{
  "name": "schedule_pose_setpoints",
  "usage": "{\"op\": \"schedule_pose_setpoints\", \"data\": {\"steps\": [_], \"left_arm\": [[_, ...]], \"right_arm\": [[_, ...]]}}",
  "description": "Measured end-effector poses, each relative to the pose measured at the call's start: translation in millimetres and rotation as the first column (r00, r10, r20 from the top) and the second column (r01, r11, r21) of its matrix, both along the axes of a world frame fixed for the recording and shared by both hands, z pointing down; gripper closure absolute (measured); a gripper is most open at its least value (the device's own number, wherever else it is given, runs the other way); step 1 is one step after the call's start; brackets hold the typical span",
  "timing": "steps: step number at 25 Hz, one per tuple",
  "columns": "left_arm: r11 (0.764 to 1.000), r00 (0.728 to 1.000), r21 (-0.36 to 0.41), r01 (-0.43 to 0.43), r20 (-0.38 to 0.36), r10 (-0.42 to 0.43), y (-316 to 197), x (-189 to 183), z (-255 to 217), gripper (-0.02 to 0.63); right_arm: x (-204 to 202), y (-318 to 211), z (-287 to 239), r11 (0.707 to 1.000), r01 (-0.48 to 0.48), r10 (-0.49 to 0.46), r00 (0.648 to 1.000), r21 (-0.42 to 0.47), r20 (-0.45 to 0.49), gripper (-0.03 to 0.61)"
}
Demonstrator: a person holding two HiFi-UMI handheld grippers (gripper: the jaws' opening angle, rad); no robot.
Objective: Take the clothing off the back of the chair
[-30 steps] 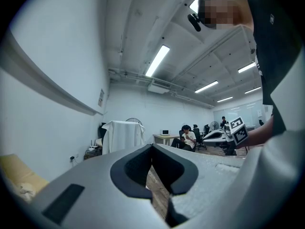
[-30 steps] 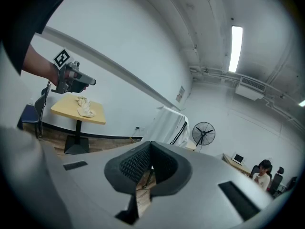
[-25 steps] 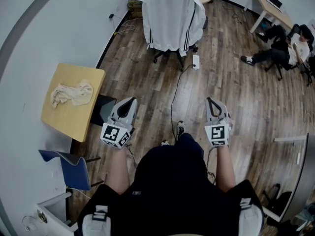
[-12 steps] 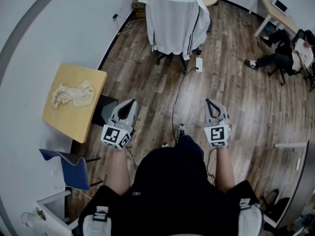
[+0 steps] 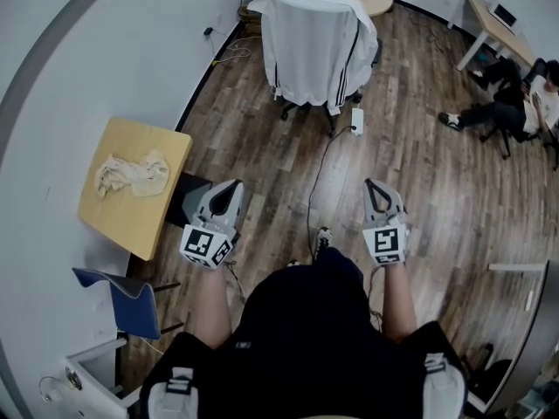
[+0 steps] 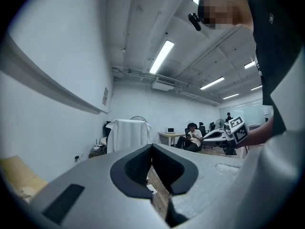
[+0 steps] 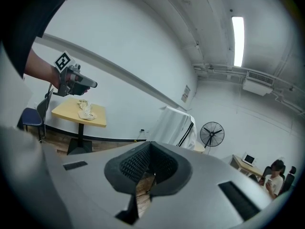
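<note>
A white jacket (image 5: 316, 46) with black side stripes hangs over the back of a wheeled office chair (image 5: 307, 107) at the far end of the wood floor. It also shows as the jacket (image 6: 127, 135) in the left gripper view and the jacket (image 7: 178, 127) in the right gripper view. My left gripper (image 5: 231, 186) and right gripper (image 5: 374, 186) are held out in front of me, side by side, well short of the chair. Both point toward it. The left gripper (image 6: 152, 147) is shut and empty. The right gripper (image 7: 150, 145) is shut and empty too.
A yellow side table (image 5: 122, 216) with a crumpled cream cloth (image 5: 131, 173) stands at my left by the wall. A blue chair (image 5: 131, 299) is nearer me. A cable (image 5: 316, 173) and power strip (image 5: 356, 120) lie on the floor. A person (image 5: 515, 103) sits far right.
The chair with the jacket has come a little nearer in the head view as I walk forward. Both grippers stay shut, held out in the same pose.
</note>
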State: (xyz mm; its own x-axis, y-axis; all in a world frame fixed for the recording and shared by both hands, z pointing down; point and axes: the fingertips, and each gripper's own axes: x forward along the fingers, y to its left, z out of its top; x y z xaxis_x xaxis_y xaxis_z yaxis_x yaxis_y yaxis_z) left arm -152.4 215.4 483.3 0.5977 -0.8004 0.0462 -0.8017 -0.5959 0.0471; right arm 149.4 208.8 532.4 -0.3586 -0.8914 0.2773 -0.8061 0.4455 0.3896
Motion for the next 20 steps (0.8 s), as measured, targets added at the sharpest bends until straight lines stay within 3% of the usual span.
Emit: {"op": "schedule_pose_setpoints", "data": {"steps": [20], "left_arm": [[0.997, 0.997, 0.023, 0.069, 0.017, -0.069, -75, 19, -16, 0.612]], "right_arm": [[13, -80, 2, 0.998, 0.056, -0.056, 0.998, 0.0, -0.022, 0.584]]}}
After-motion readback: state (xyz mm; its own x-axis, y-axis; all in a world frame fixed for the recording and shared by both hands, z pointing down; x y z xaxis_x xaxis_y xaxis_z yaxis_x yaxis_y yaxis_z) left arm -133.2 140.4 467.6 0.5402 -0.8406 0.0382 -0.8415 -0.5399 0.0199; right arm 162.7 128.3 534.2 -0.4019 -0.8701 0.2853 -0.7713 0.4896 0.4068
